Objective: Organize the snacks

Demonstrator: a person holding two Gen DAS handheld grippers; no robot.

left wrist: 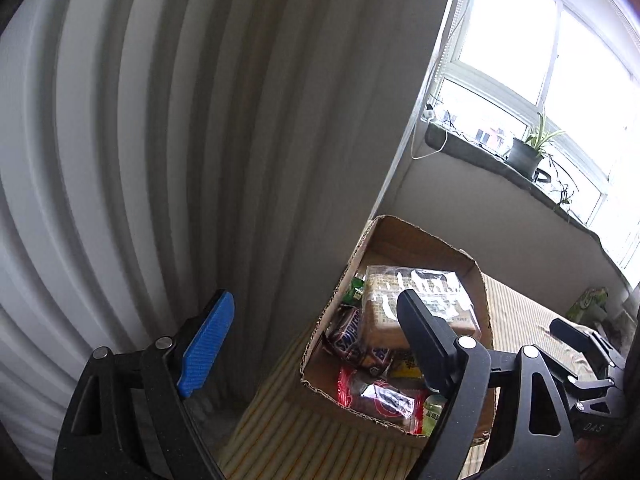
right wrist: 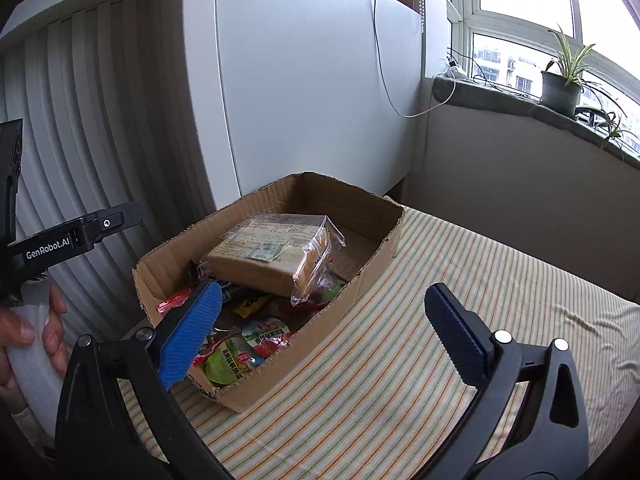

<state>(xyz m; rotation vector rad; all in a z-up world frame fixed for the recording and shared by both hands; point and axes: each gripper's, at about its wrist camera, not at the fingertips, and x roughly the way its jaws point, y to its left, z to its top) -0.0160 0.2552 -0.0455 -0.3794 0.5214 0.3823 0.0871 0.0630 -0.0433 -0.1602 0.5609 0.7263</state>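
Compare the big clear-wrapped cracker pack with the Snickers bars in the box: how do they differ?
The cracker pack is large, tan and blocky in clear wrap; the Snickers bars are small and slim in dark brown wrappers. The cracker pack lies on top of the pile, tilted; the Snickers bars lie lower, beside and partly under it. Both are inside the cardboard box, and neither is gripped.

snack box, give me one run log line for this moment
left gripper: open, empty | right gripper: open, empty | cardboard box: on striped cloth, snacks inside, biscuit pack on top
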